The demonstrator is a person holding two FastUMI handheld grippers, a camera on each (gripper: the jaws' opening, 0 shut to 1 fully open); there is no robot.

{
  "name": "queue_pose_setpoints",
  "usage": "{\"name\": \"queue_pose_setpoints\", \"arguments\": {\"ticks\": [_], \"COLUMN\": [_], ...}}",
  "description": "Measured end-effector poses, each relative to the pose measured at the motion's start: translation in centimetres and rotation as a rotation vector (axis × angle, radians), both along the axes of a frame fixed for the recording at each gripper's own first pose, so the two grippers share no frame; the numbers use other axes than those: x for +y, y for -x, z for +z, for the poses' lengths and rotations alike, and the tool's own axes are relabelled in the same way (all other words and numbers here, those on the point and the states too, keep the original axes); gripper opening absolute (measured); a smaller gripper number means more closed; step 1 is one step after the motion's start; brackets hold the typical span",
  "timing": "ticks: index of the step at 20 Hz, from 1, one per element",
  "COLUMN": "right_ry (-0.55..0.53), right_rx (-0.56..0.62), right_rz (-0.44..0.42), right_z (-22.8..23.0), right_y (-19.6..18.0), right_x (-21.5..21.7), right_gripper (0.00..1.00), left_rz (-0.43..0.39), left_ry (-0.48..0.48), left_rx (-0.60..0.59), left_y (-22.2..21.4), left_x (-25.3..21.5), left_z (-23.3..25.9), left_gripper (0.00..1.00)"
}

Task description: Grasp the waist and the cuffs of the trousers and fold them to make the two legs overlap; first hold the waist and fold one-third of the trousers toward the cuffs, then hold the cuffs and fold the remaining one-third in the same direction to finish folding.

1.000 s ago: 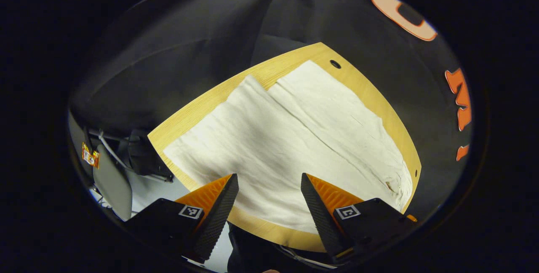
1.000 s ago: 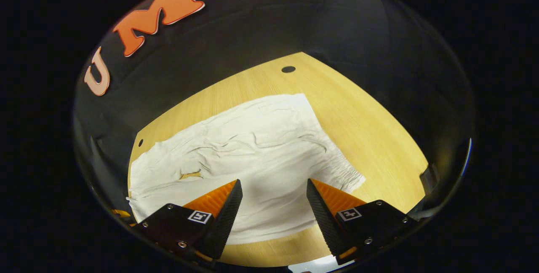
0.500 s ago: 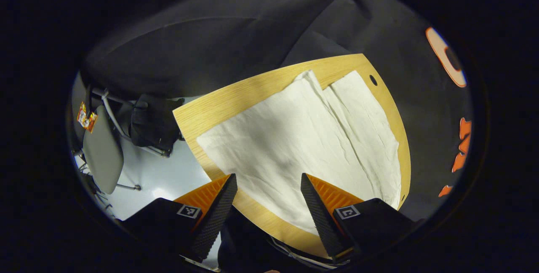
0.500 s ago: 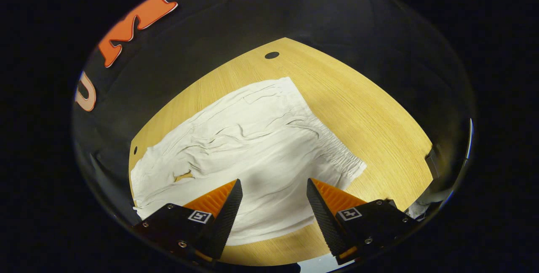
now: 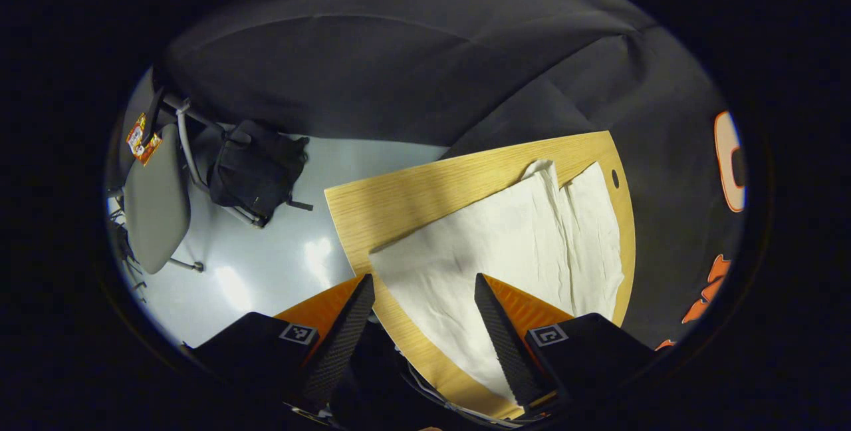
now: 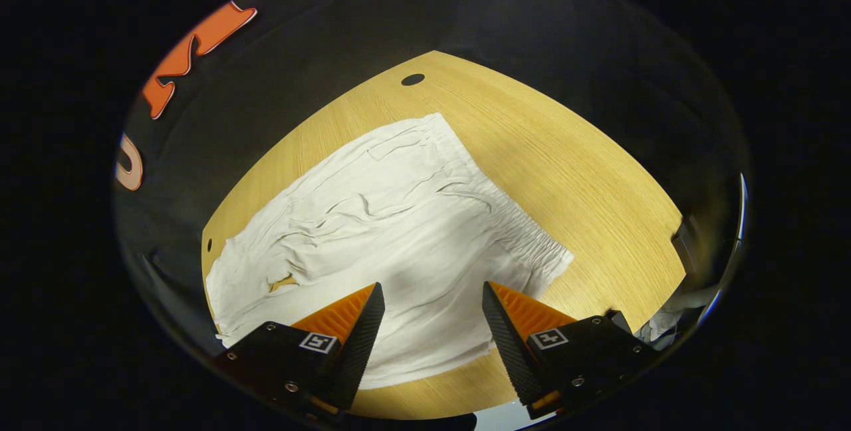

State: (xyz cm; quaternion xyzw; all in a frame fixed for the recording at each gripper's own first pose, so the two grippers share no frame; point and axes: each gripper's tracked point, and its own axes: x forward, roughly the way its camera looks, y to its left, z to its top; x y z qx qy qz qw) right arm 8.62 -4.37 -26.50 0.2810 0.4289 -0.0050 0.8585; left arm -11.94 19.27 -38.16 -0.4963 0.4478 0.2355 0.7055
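Observation:
White trousers (image 5: 518, 238) lie spread flat on the wooden table (image 5: 392, 198), both legs side by side with their cuffs toward the table's left end. In the right gripper view the trousers (image 6: 372, 218) show their elastic waist (image 6: 525, 238) on the right side. My left gripper (image 5: 424, 291) hovers open above the near cuff corner and the table's front edge, holding nothing. Over the near part of the trousers, just left of the waist, my right gripper (image 6: 432, 298) is open as well, with nothing between its fingers.
A grey chair (image 5: 156, 198) and a black bag (image 5: 256, 165) stand on the pale floor (image 5: 266, 265) left of the table. Bare wood (image 6: 585, 178) lies beyond the waist. Small holes (image 6: 413, 79) mark the table's far corners. Black cloth walls close the back.
The left gripper has swung left toward the cuff end, bringing the floor and chair into view. The right gripper has shifted slightly toward the waist. The trousers have not moved.

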Motion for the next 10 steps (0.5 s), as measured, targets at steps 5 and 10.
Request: {"name": "queue_pose_setpoints", "arguments": {"ticks": [5, 10], "right_ry": [-0.012, -0.035], "right_rx": [-0.001, 0.002], "right_rz": [-0.018, -0.042], "right_z": [-0.2, -0.6], "right_y": [-0.3, 0.1], "right_x": [-0.6, -1.6], "right_gripper": [0.90, 0.90], "left_rz": [0.032, 0.007], "left_ry": [0.046, 0.067], "left_rx": [-0.044, -0.103], "left_y": [-1.0, -1.4], "left_x": [-0.4, -0.1], "left_z": [-0.5, -0.4], "left_gripper": [1.00, 0.98]}}
